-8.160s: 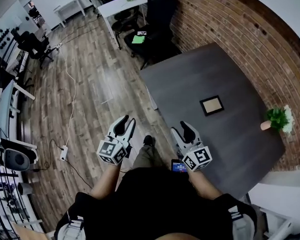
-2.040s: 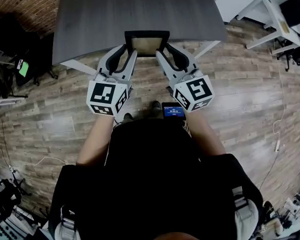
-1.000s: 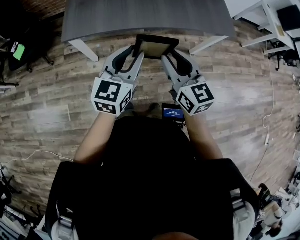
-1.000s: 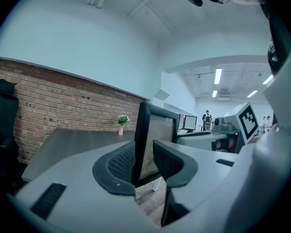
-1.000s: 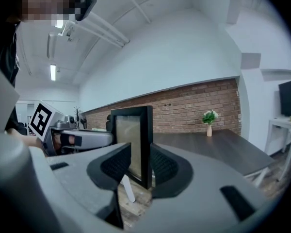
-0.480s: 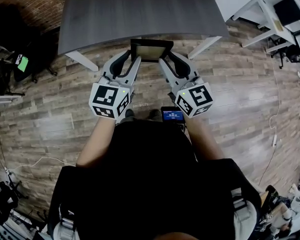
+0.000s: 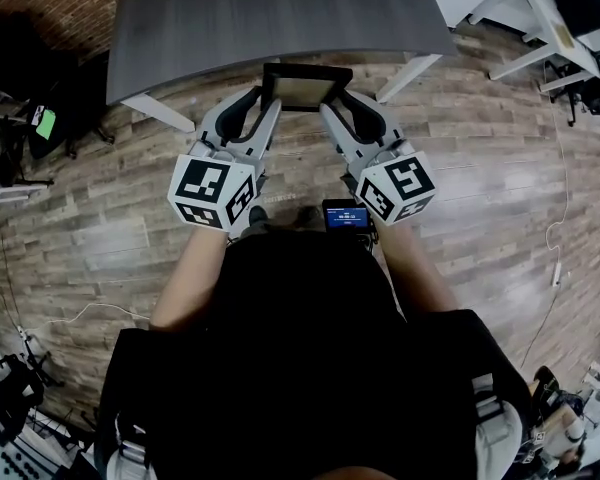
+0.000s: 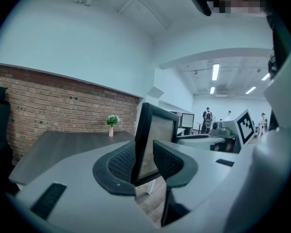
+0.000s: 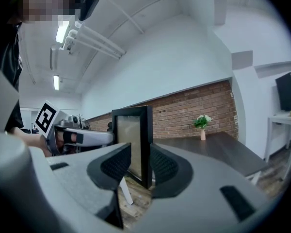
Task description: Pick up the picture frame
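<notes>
the picture frame (image 7: pixel 305 88) is held upright between both grippers, off the bench (image 7: pixel 280 18) and just in front of its near edge, over the wooden floor (image 7: pixel 100 228). the left gripper (image 7: pixel 264 108) jaws clamp its left side, and the right gripper (image 7: pixel 333 110) jaws clamp its right side.

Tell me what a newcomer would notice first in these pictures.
The black-rimmed rectangular picture frame stands out, clamped at its sides by the left gripper and the right gripper, above the wood-plank floor beside the dark grey table. A small green plant in a pale vase stands on it near the red brick wall.
</notes>
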Motion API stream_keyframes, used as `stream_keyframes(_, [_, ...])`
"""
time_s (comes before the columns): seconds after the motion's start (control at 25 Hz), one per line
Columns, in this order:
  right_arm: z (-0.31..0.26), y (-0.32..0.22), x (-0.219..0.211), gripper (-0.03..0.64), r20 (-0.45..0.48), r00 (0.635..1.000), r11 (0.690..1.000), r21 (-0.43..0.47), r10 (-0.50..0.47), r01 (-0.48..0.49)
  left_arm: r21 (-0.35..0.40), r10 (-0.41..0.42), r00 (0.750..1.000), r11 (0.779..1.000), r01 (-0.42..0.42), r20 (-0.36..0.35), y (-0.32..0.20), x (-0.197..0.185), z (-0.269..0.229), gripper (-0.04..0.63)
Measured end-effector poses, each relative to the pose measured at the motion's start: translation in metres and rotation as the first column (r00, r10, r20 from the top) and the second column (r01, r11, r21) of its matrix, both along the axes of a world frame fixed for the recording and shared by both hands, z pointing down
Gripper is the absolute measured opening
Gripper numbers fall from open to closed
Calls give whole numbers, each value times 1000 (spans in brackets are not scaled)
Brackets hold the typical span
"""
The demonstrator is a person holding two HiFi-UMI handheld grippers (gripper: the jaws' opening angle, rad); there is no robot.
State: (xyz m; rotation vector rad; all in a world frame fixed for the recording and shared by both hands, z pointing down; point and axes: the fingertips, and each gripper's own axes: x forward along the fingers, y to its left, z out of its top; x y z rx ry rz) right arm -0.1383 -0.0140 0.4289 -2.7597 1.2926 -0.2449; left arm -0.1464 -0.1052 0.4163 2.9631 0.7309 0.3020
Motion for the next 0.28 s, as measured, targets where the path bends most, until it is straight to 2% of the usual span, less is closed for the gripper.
stream_keyframes(0.28, [-1, 25, 14, 127, -4, 1000, 999, 16, -30, 30, 9, -17, 1000, 1000, 17, -4, 24, 16, -3, 104])
